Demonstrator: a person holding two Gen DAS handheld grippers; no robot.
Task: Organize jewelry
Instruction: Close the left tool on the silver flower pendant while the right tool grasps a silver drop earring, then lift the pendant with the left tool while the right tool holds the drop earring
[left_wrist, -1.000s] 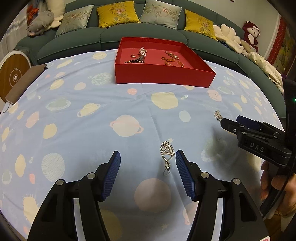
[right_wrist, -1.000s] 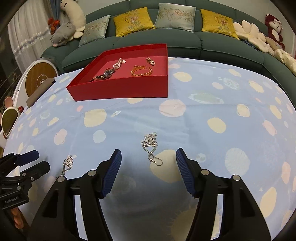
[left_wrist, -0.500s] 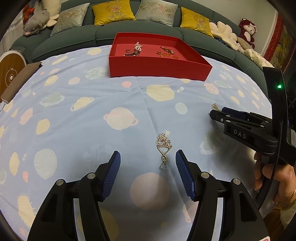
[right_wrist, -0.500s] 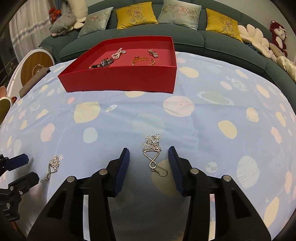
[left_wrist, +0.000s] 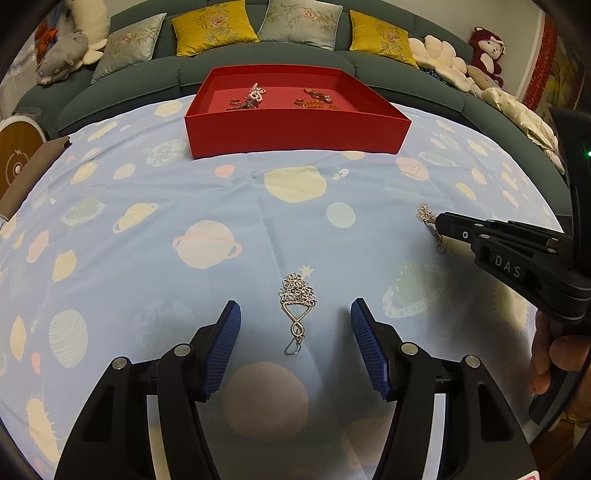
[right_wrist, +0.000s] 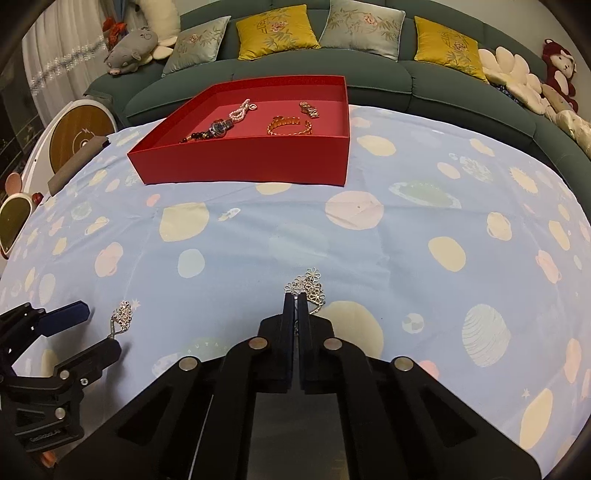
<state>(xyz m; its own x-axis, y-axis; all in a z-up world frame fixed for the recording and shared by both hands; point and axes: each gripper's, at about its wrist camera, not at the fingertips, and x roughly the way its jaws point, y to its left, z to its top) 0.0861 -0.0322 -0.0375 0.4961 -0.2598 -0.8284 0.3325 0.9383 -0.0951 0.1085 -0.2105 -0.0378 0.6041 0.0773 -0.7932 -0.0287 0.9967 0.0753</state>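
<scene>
The right gripper (right_wrist: 295, 295) has just been closing, and its jaws now pinch the stem of an earring (right_wrist: 309, 285), whose flower cluster sticks out beyond the tips, likely so it can be lifted off the cloth (right_wrist: 258, 236). The left gripper (left_wrist: 295, 314) stands wide, its blue pads (left_wrist: 221, 347) either side of a second earring (left_wrist: 297, 295) lying flat between them, untouched, apparently lined up for the same pinch. Well ahead of both grippers sits the red box (left_wrist: 295, 129), already holding bracelets and a watch, the probable home for both earrings.
</scene>
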